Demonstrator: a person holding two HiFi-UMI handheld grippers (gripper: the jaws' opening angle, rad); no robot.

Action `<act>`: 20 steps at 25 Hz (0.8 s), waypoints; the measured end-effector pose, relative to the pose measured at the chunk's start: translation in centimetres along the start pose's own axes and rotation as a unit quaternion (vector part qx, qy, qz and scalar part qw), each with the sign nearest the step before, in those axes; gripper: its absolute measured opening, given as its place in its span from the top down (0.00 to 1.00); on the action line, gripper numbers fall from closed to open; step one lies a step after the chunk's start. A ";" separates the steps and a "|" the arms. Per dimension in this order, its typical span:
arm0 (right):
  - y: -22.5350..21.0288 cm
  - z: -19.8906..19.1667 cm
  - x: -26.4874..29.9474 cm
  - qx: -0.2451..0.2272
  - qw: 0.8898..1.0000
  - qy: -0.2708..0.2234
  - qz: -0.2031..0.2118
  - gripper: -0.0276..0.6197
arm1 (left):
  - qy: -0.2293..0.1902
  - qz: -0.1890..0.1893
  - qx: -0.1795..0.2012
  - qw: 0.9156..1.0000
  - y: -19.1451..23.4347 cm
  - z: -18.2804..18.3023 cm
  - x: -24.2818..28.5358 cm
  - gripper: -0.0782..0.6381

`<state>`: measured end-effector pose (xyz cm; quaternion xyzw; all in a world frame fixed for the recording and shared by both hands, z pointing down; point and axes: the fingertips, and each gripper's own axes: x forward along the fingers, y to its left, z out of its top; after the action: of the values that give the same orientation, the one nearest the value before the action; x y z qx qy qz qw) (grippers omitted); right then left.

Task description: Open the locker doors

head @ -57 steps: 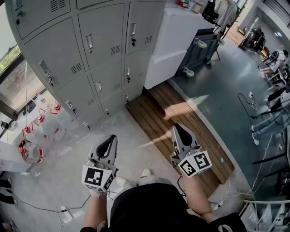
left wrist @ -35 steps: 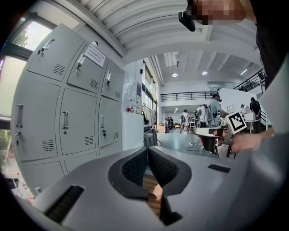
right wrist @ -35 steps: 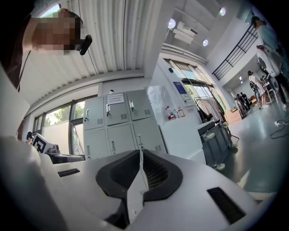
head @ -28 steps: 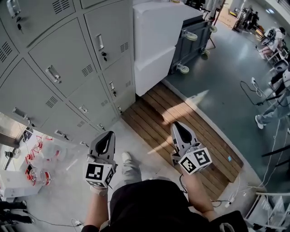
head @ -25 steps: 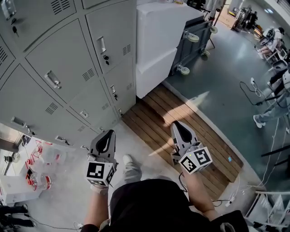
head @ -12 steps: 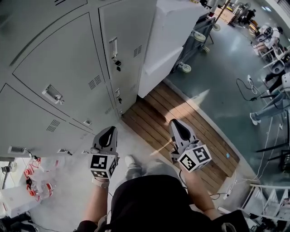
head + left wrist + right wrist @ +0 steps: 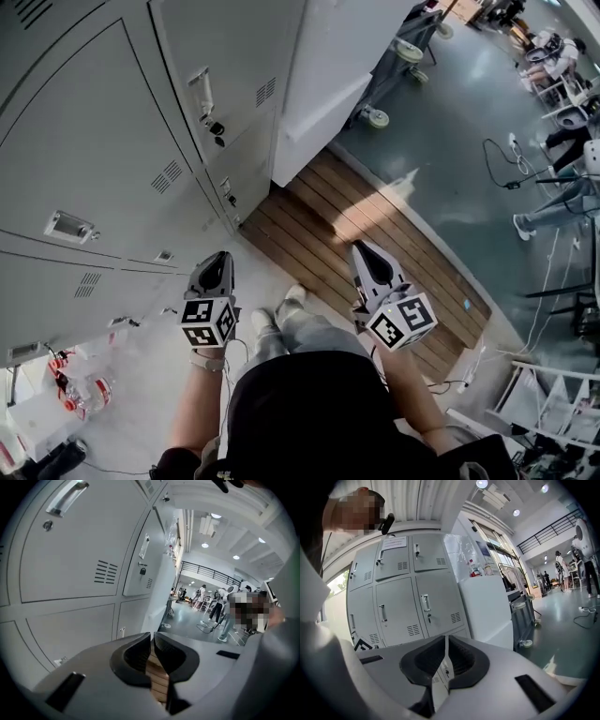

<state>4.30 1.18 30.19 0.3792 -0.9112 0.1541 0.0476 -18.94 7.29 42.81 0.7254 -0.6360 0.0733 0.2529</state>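
— Grey painted sheet metal across the upper left of the head view: lockers [image 7: 112,169], flat rectangular doors, each carrying a bright metal pull handle [image 7: 200,91] and a small block of louvred slots [image 7: 265,91]. Open or shut?

— Shut, every door in view, flush in its frame; contents hidden behind them.

— And the tools?

— Left gripper [image 7: 221,255] at lower centre-left: smooth grey plastic shell tapering to black ribbed pads, jaws together with only a hairline slit, nothing clamped. Points up-frame toward the lowest locker row, near it yet apart. Right gripper [image 7: 362,247] at lower centre-right, same shape, jaws likewise pressed together with nothing between, lying over the wooden platform [image 7: 319,220] in the frame. Black-and-white marker cube [image 7: 208,321] at the rear of each.

— Surroundings?

— Brown slatted planks, running diagonally from the locker foot toward the lower right. Glossy dark teal floor [image 7: 450,159] along the right side. Smooth white cabinet [image 7: 337,66] at top centre, just beside the lockers' end. Dark wheeled cart [image 7: 392,70] next to that, with pale round casters.

— Any containers besides the lockers?

— Clear plastic bottles [image 7: 80,394] with red labels, lower left corner, on pale speckled concrete; fill level too small to tell.
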 end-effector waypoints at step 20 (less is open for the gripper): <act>-7.3 -7.2 6.7 0.071 0.994 0.068 0.054 0.88 | 0.124 0.117 -0.101 0.980 7.6 -8.9 18.4 0.85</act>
<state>4.44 -5.93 40.12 0.3203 -0.9118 0.2464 0.0735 -21.01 -5.35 60.42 0.6018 -0.6844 0.1272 0.3915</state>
